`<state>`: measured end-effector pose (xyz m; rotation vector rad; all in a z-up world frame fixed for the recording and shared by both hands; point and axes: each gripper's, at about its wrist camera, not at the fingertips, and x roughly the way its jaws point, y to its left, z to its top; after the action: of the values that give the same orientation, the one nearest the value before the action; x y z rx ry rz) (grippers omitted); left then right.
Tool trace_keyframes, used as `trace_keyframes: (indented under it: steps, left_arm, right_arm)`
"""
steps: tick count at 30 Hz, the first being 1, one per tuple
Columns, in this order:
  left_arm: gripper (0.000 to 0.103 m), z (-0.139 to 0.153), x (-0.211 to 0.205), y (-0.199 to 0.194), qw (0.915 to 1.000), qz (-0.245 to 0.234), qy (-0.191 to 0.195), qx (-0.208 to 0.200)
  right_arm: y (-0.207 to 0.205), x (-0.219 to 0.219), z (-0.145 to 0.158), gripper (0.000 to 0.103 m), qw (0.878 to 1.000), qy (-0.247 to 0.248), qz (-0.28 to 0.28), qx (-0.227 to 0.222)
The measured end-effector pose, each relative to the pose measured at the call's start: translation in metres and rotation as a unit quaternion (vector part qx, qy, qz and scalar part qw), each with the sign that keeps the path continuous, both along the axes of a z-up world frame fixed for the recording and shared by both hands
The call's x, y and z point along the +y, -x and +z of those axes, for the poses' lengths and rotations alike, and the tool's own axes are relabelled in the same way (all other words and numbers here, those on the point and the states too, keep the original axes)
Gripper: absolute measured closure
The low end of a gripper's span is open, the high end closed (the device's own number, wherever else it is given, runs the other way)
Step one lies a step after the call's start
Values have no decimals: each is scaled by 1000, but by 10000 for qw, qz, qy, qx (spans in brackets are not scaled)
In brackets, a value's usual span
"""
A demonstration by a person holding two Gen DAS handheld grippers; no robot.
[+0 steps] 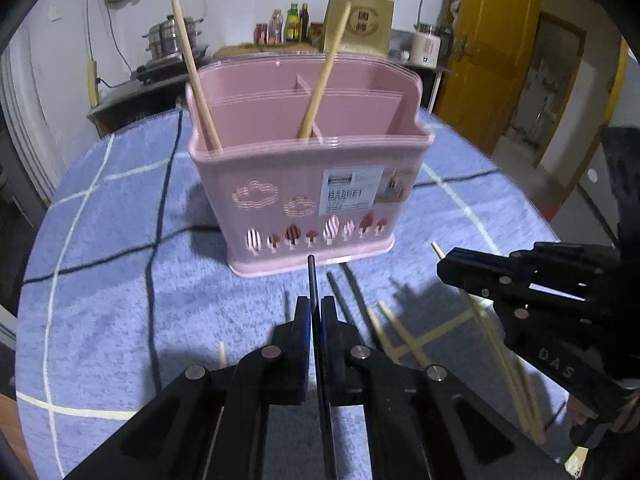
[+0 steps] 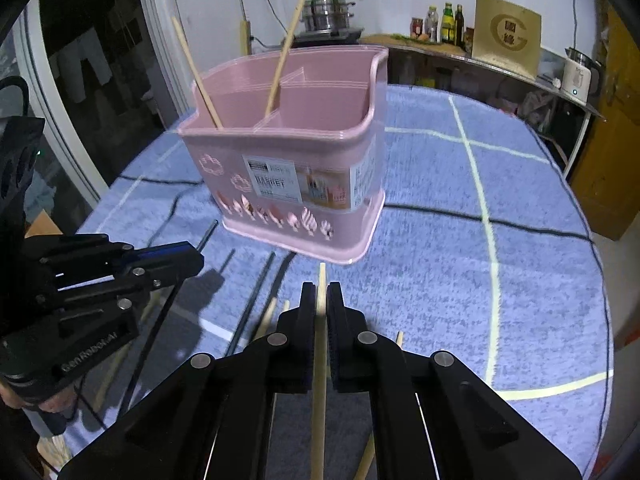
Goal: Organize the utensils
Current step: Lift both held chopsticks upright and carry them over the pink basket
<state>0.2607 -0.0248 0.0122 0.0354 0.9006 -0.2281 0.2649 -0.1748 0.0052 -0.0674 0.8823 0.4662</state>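
Note:
A pink utensil basket (image 1: 304,200) (image 2: 296,168) with several compartments stands mid-table and holds two upright wooden chopsticks (image 1: 192,72) (image 1: 324,76). My left gripper (image 1: 315,312) is shut on a black chopstick (image 1: 313,280) that points at the basket's base; it shows from the side in the right wrist view (image 2: 188,260). My right gripper (image 2: 321,300) is shut on a wooden chopstick (image 2: 320,360); it shows in the left wrist view (image 1: 448,264). Loose black chopsticks (image 1: 344,300) (image 2: 256,292) and wooden chopsticks (image 1: 396,332) lie on the cloth before the basket.
The round table has a blue checked cloth (image 2: 460,240). Behind it a counter holds bottles (image 1: 292,24), a steamer pot (image 1: 172,36), a cardboard box (image 1: 360,24) and a kettle (image 2: 576,76). A yellow door (image 1: 488,40) is at the right.

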Motion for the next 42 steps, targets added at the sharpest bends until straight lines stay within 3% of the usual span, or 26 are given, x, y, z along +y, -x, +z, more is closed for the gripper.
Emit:
trace_keyframes:
  steps: [16, 25, 42]
  left_arm:
    - [99, 108, 18, 39, 9938, -24, 392, -1036]
    - [99, 132, 24, 59, 9903, -31, 501, -1299]
    - [99, 143, 26, 67, 9895, -74, 560, -1330]
  right_arm:
    - [33, -11, 83, 98, 9940, -494, -12, -979]
    - [44, -14, 104, 98, 9898, -601, 19, -1290]
    - [53, -11, 115, 98, 9879, -619, 115, -1420]
